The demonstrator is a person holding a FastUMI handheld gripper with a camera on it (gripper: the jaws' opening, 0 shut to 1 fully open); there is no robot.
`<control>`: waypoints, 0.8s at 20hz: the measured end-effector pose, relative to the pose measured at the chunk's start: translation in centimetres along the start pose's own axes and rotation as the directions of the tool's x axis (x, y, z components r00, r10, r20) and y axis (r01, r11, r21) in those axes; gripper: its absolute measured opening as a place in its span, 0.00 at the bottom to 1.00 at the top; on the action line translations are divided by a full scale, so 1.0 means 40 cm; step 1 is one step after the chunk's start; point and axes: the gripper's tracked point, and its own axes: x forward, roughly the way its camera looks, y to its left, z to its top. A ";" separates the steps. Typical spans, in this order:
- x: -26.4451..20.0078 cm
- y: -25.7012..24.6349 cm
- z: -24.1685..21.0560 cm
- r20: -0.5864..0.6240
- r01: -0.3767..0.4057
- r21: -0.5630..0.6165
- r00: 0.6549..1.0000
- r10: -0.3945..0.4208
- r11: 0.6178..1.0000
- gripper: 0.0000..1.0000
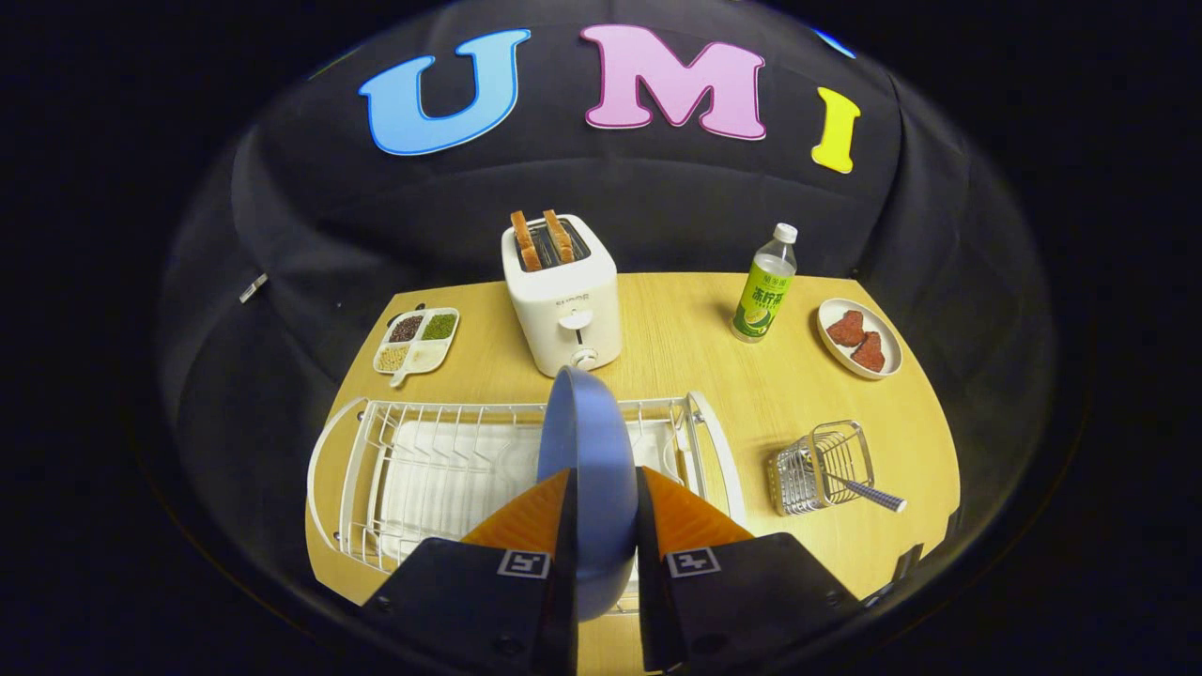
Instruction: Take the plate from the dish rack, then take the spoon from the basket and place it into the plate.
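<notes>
The claw [601, 526], at the bottom centre of the frame, is clamped on the blue plate [587, 441], one finger pressed on each face. The plate stands on edge, upright, just as the rack's [413, 469] slots would keep it, which is likely why it is gripped by its faces and not its rim. It hangs over the right end of the white rack in the lower left of the frame; whether its bottom edge has cleared the wires cannot be told, since the fingers hide it.

The spoon [869, 493] waits in the wire basket [822, 469] at the lower right, its handle poking out over the tabletop [695, 338], an easy end to pinch. The bare wood between rack and basket looks the natural spot to lay the plate flat.

Toward the upper part of the frame stand a toaster [562, 300], a bottle [765, 286], a dish [859, 338] and a tray [418, 340], all well apart from the work.
</notes>
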 end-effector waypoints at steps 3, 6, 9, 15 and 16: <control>-0.014 -0.008 0.040 0.081 0.070 -0.085 0.995 -0.064 0.994 0.30; -0.020 0.002 0.046 0.091 0.075 -0.126 0.994 -0.064 0.989 0.27; -0.015 -0.029 0.045 0.085 0.031 -0.095 0.996 -0.023 0.995 0.26; -0.054 -0.131 0.004 0.017 -0.098 0.079 0.995 0.097 0.992 0.19; -0.073 -0.147 0.001 0.018 -0.126 0.102 0.992 0.125 0.987 0.19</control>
